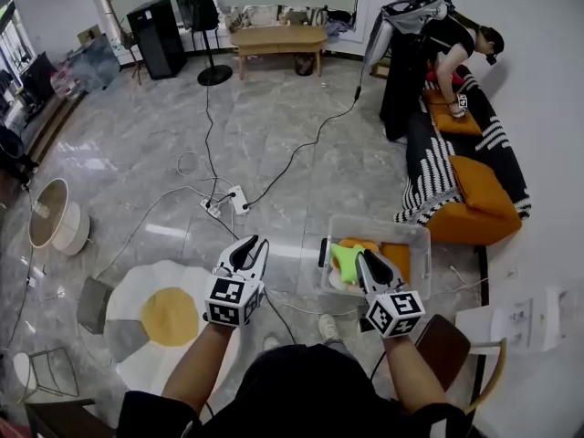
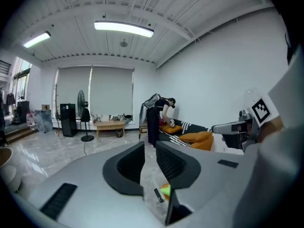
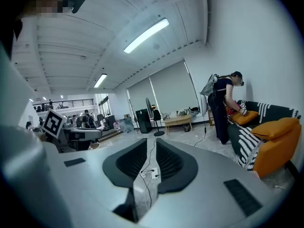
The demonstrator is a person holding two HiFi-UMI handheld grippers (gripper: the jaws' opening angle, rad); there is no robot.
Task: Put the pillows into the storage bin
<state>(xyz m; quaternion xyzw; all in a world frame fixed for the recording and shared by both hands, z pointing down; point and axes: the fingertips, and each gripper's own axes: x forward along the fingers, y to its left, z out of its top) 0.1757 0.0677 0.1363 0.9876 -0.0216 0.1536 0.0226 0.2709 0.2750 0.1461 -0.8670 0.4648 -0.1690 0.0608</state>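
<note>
While the person held both grippers up in front of the body, the pillows not yet packed lay well apart from them, on the sofa (image 1: 436,167) ahead and off to the right. The big orange pillow (image 1: 482,185) sat on the near end of the sofa, and its long side ran along the seat. A second orange pillow (image 1: 453,121) lay farther back, right under the hands of another person (image 1: 447,39) who bent over the sofa.

The right gripper (image 1: 369,263) was on the sofa side, so it looked like the nearer one to the big pillow. The left gripper (image 1: 250,245) was farther away, out over the bare floor. To get the pillow, both would most likely have to go forward and to the right.

The jaws of each gripper were nearly closed, with only a thin gap between them. Nothing was in either gap.

The storage bin (image 1: 418,234) was a clear box on the floor, between the person and the sofa, just past the right gripper. It had no lid on. Inside it lay a green pillow (image 1: 345,261) and an orange cushion (image 1: 398,257), side by side. There looked to be some room left on top.
</note>
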